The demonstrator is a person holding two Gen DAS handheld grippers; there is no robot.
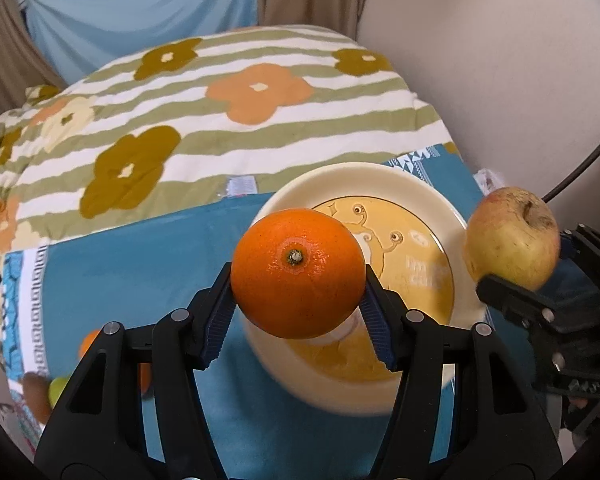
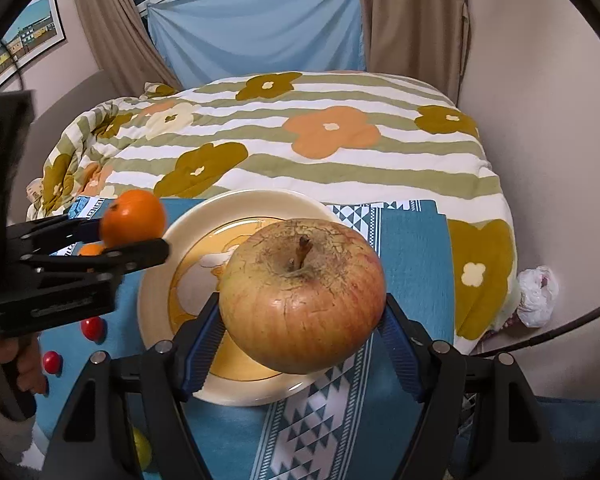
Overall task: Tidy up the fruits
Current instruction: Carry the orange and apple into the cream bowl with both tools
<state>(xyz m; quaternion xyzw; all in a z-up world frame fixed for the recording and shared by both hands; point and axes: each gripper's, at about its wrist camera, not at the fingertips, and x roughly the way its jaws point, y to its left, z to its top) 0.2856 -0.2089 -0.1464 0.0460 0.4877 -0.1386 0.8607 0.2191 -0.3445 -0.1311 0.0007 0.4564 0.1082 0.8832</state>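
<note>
My left gripper point(image 1: 298, 320) is shut on an orange point(image 1: 298, 273) and holds it above the near left part of a cream plate point(image 1: 380, 178) with a yellow cartoon centre. My right gripper point(image 2: 302, 344) is shut on a yellow-red apple point(image 2: 302, 296) and holds it above the near right part of the same plate point(image 2: 260, 200). The right gripper with the apple point(image 1: 512, 236) also shows at the right of the left wrist view. The left gripper with the orange point(image 2: 134, 218) also shows at the left of the right wrist view.
The plate lies on a blue patterned cloth point(image 1: 140, 256) over a bed with a striped flower blanket point(image 2: 300, 128). Another orange point(image 2: 91, 249), two small red fruits point(image 2: 92, 328), and a green fruit point(image 1: 58, 390) lie on the cloth at the left. A wall stands at the right.
</note>
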